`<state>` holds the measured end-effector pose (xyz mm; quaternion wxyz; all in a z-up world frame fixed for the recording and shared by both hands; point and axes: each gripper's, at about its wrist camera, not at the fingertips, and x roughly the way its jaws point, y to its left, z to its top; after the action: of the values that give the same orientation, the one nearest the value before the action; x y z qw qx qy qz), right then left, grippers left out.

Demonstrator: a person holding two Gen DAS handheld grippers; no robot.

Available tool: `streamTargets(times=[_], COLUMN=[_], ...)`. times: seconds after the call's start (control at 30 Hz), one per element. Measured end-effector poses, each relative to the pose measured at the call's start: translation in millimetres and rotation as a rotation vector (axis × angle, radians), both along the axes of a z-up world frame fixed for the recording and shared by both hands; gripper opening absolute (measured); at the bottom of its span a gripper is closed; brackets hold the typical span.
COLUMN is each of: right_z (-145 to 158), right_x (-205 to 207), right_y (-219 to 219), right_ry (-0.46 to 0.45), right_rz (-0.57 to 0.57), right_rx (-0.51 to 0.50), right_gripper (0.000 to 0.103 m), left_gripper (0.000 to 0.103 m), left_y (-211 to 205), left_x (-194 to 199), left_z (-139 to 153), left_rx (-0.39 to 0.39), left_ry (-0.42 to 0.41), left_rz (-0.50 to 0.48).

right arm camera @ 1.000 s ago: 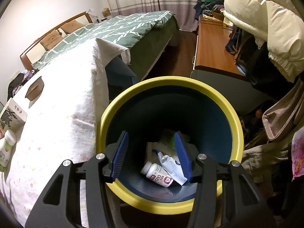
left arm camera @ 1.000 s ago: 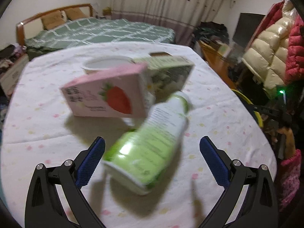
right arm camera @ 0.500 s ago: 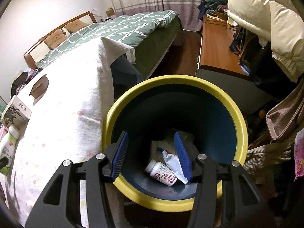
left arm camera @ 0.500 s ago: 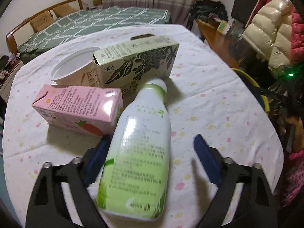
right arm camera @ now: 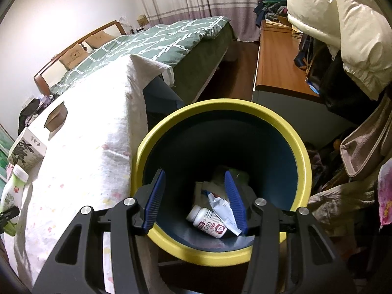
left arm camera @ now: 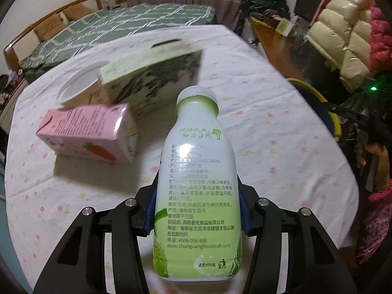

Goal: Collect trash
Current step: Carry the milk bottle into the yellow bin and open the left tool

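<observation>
Bedroom: table w/ white dotted cloth, green-quilted bed behind, curtains, wood desk & puffy coats on the right. Left gripper closing, blue pads against both sides of green bottle, cap pointing away. On the cloth beyond: pink carton, leaf-print box, white cup. Right gripper half-spread, nothing in it, over yellow-rimmed bin beside table; bin has a small white bottle & wrapper.
</observation>
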<state>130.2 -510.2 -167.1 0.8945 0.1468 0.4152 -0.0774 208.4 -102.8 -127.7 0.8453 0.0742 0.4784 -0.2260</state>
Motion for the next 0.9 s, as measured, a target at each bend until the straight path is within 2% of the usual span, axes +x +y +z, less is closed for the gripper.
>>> streamTargets(times=[0.23, 0.47, 0.67, 0.9], right_z=[10, 27, 40, 41], right_x=[-20, -57, -88, -115], right_y=[-4, -14, -24, -36], right_ry=[-0.034, -0.073, -0.107, -0.106], right_rz=[-0.009, -0.023, -0.041, -0.067], right_rx=[0.0, -0.025, -0.051, -0.069], right_gripper=[0.048, 0.048, 0.049, 0.052], left_gripper=[0.051, 0.051, 0.051, 0.051], left_y=[-44, -123, -207, -289], left_x=[-11, -3, 11, 28], left_z=[29, 45, 41, 26], left_rx=[-0.034, -0.032, -0.034, -0.007], left_ry=[-0.045, -0.057, -0.034, -0.004], left_rz=[-0.099, -0.237, -0.347, -0.415])
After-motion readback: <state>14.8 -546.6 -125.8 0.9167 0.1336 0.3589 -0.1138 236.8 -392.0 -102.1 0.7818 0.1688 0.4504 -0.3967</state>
